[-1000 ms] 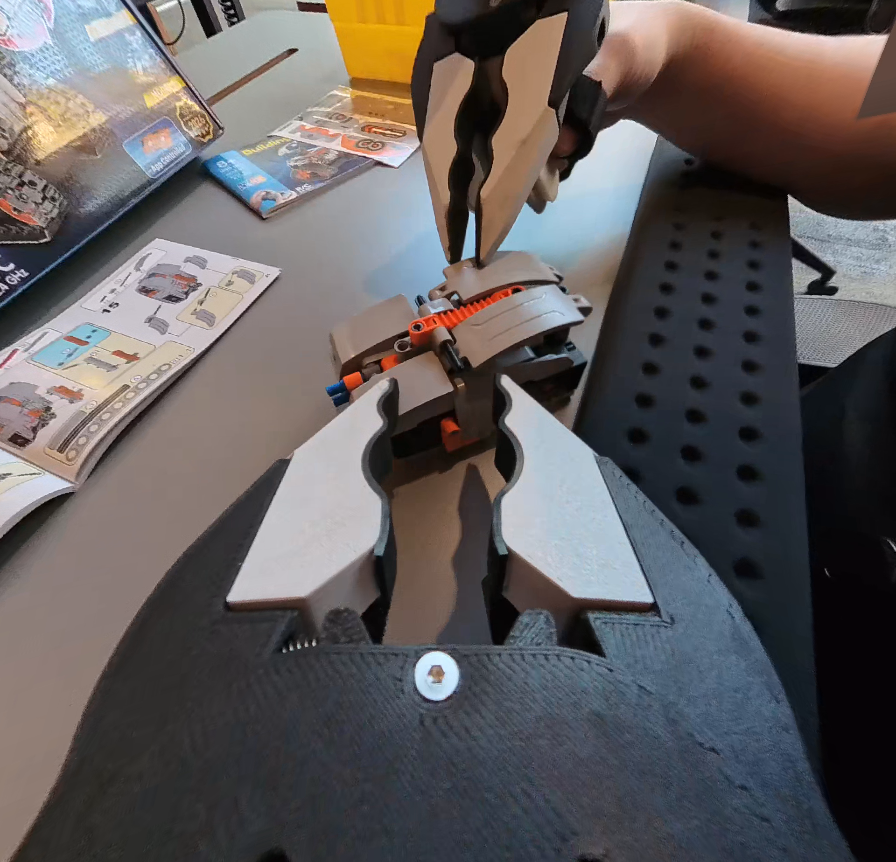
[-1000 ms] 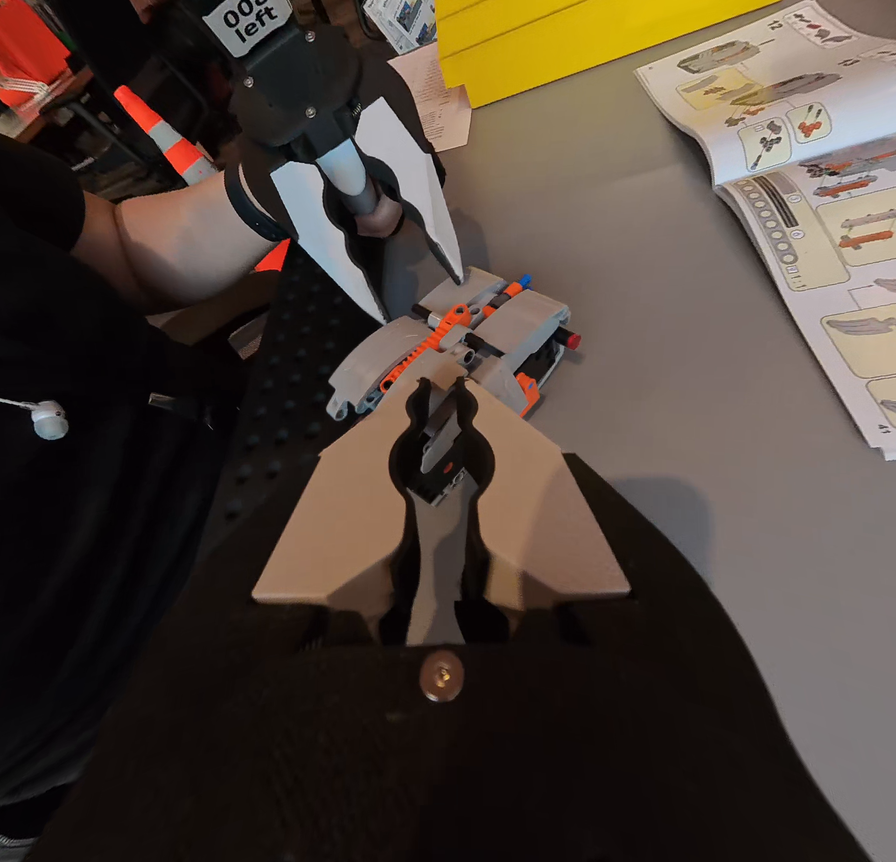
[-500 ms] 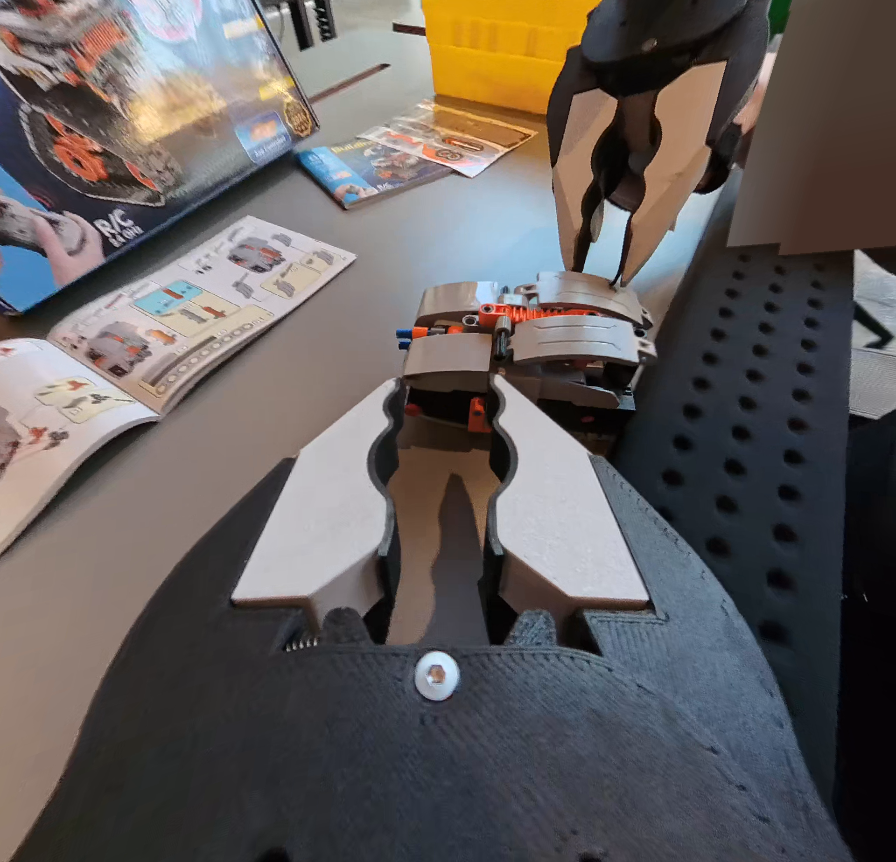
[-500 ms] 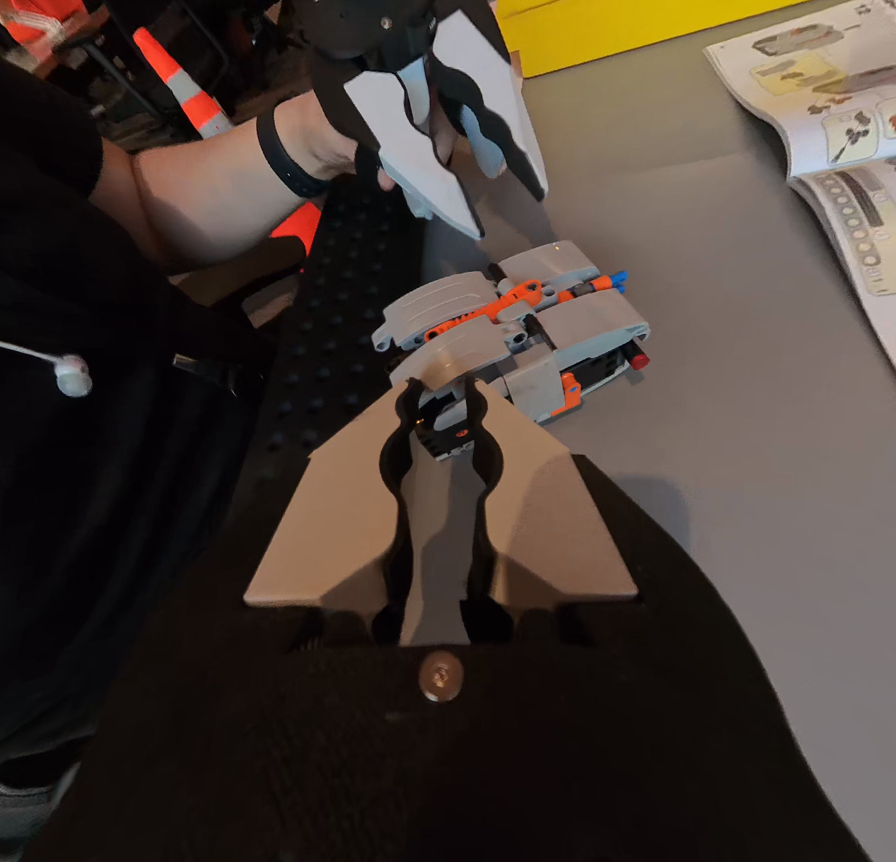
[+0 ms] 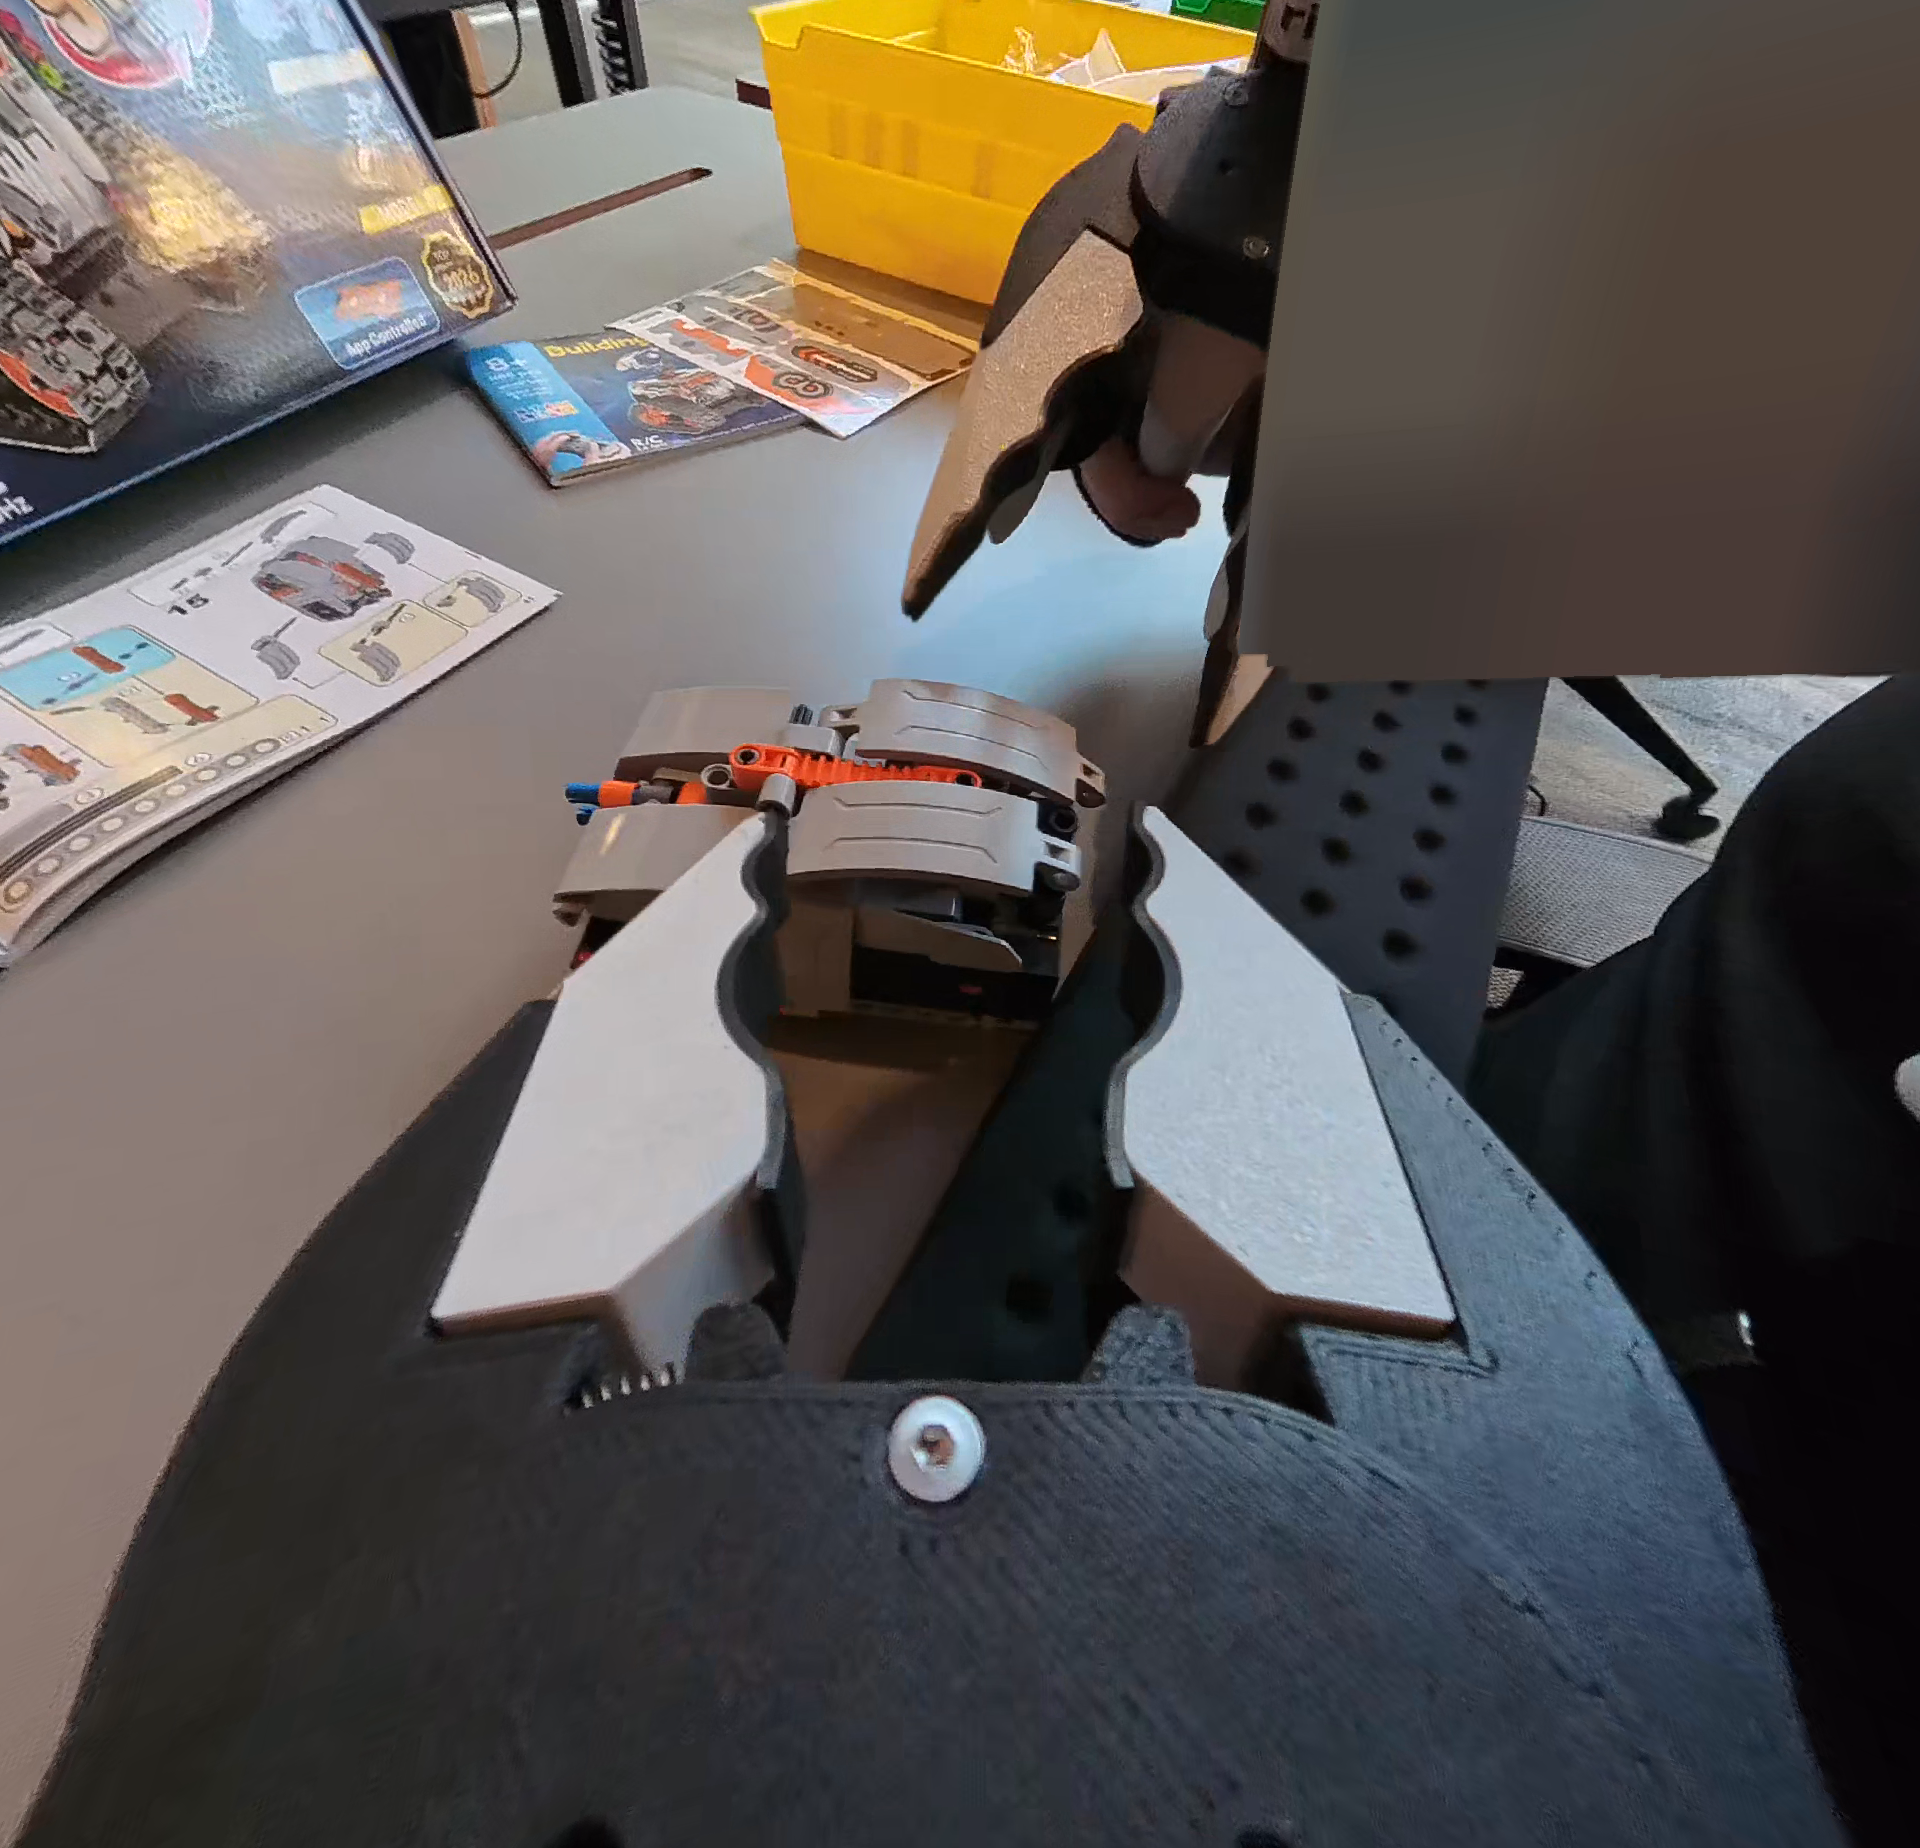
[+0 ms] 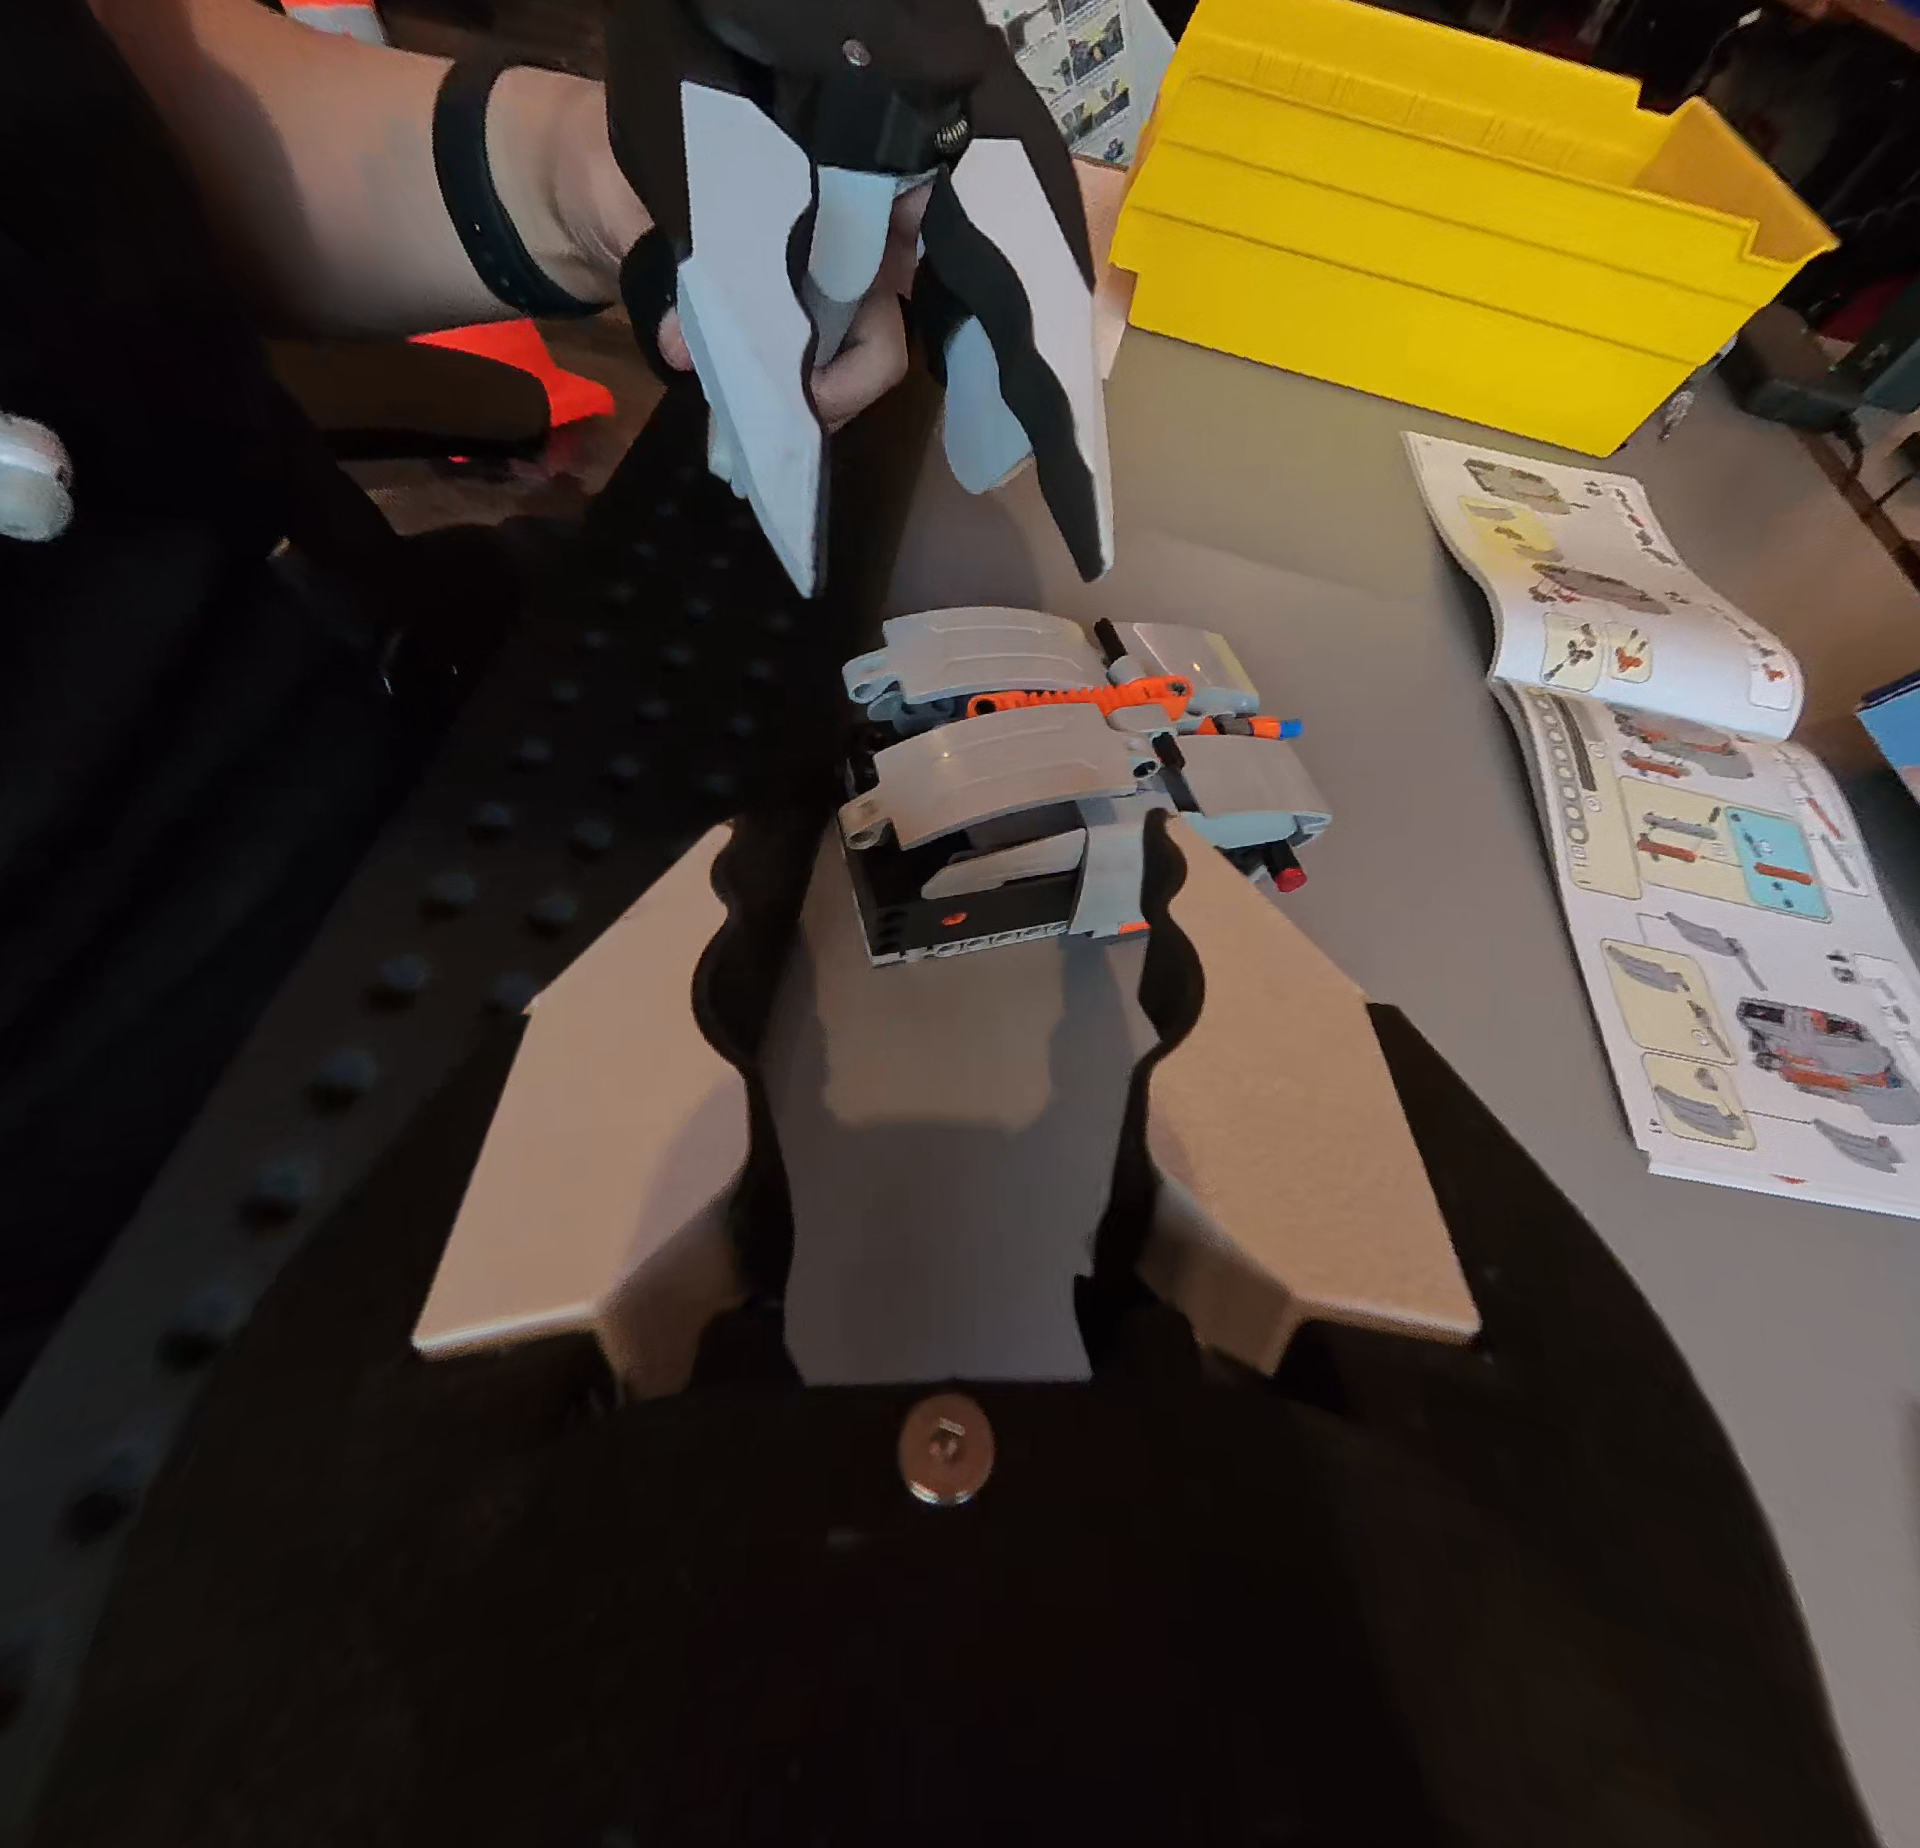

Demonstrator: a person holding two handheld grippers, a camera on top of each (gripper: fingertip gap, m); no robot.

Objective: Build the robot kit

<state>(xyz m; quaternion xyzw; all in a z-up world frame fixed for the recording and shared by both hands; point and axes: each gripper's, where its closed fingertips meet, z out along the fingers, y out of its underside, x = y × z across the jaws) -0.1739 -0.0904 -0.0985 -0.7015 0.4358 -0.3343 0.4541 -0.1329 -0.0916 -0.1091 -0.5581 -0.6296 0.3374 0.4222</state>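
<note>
Grey curved panels and an orange toothed strip top the small brick model (image 5: 842, 822), which sits on the grey tabletop (image 5: 260, 1071) close to its near edge, just beside the black perforated mat (image 5: 1361, 842) that runs along that edge; the left gripper (image 5: 951, 863) is low at the model's near side with its jaws spread wide, one finger in front of the model's side panel and the other out over the mat, gripping nothing; whether that finger touches the panel I cannot tell. Across from it the right gripper (image 6: 951, 863) is likewise wide open and empty, its tips just short of the model's black base; neither tool has hold of anything. An open instruction booklet (image 6: 1714, 863) lies toward the far side of the tabletop, a yellow bin (image 6: 1434, 271) stands at a far corner, and a large printed box (image 5: 197, 209) leans nearby; the model looks only partly built, judging by its exposed pins and open frame.
</note>
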